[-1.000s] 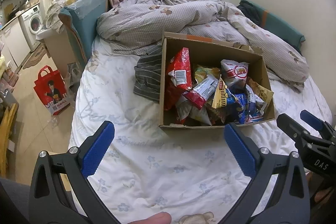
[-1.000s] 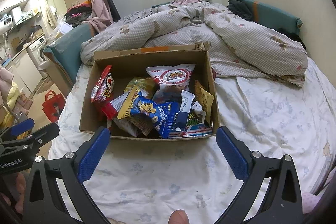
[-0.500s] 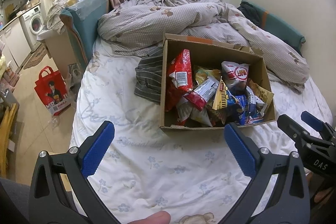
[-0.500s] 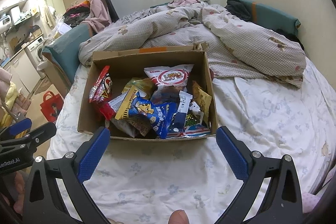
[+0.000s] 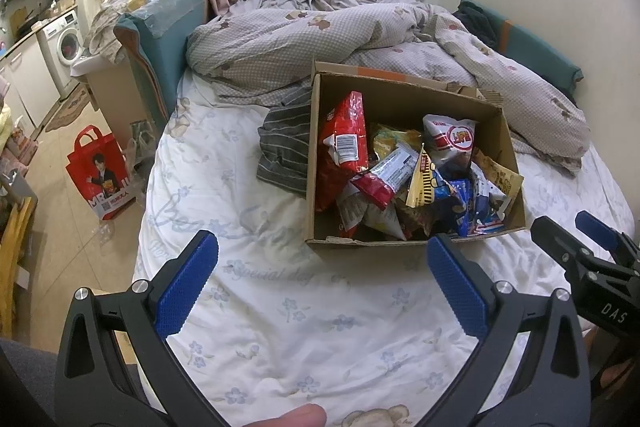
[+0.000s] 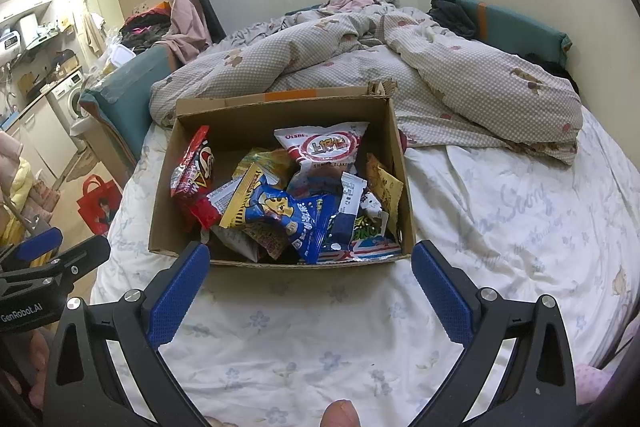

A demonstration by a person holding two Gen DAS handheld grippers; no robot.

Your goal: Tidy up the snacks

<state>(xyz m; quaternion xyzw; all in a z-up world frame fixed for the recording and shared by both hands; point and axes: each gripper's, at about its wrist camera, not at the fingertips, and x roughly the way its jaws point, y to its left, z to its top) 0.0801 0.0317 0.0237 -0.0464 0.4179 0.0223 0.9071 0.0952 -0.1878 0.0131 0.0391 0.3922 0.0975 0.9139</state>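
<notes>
Nearest, both grippers hover above the bed sheet (image 6: 304, 327) with their jaws spread wide and nothing between the blue pads; the left gripper (image 5: 322, 277) and the right gripper (image 6: 310, 277) are held side by side, each showing at the edge of the other's view, probably so that either can reach forward into the same target. Just beyond the fingertips of both sits the box (image 6: 280, 263), open-topped, its near wall lying across the gap of the right jaws and, in the left view, ahead and toward the right finger. The box rests flat on the sheet, which gives it a soft but level seat. Inside, the snacks (image 6: 296, 199) are heaped loosely, packets leaning on one another: a red bag (image 5: 344, 147) stands against the left wall, a blue bag (image 6: 288, 219) lies on top near the front, and a white bag (image 6: 324, 151) is propped toward the back. All visible packets are in the box; none lies on the sheet within view. That fits either a jumble waiting to be sorted or a gathering-up that has ended with everything dropped in, and the pictures do not settle which. Left of the box, beyond the left jaws, a striped cloth (image 5: 286, 147) lies crumpled against it. Farthest, a quilt (image 6: 360, 67) is bunched behind the box.
</notes>
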